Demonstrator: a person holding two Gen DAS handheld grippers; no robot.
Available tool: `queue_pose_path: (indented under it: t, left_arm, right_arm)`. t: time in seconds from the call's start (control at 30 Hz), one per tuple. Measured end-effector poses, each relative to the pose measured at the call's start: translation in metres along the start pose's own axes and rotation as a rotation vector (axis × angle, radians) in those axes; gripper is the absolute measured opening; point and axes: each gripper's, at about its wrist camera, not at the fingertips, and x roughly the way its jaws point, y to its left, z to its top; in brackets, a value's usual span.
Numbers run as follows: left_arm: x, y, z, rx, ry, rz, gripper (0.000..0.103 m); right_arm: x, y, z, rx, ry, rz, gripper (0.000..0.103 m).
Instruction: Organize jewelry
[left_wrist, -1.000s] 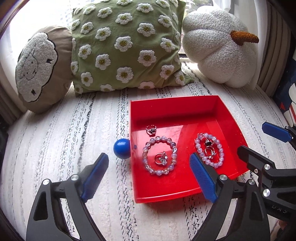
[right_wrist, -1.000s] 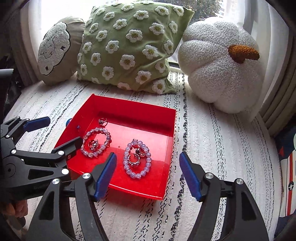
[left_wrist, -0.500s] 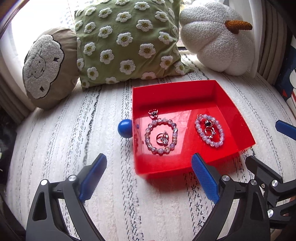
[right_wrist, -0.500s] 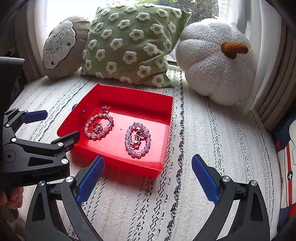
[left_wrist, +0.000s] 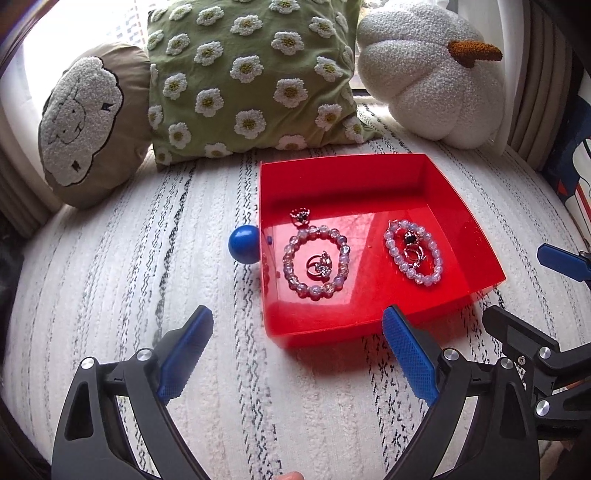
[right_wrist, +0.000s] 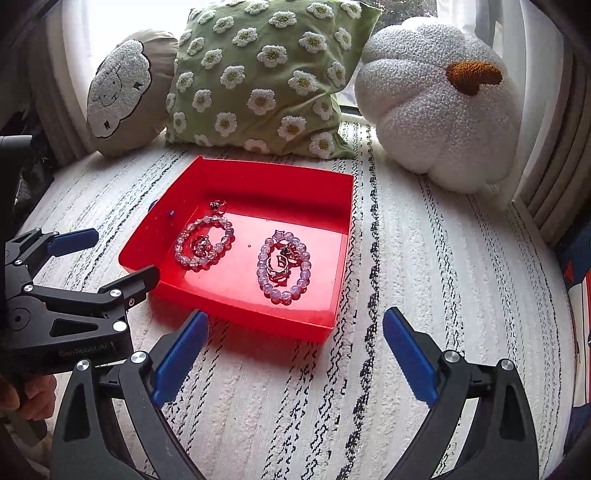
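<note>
Nearest, the left gripper and right gripper hang wide apart and empty over the striped white cover, drawn farther back than a second ago. Beyond, the red tray holds two beaded bracelets ringing small rings too tangled to count; a blue ball touches its left wall. Behind stand a daisy cushion and a pumpkin pillow.

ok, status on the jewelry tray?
Left gripper open, right gripper open, both empty. Two bead bracelets and rings in red tray. Blue ball beside tray.
</note>
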Motion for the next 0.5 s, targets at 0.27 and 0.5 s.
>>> queue_pose_path:
  t: [0.27, 0.5]
  left_arm:
    - [0.0036, -0.0064, -0.002, 0.025, 0.014, -0.01, 0.089]
    - [0.0041, -0.0066, -0.0019, 0.029, 0.016, -0.005, 0.089]
  right_arm:
    - [0.0016, 0.0001, 0.0009, 0.0, 0.003, 0.006, 0.093]
    - [0.0012, 0.0013, 0.001, -0.006, 0.002, 0.004, 0.093]
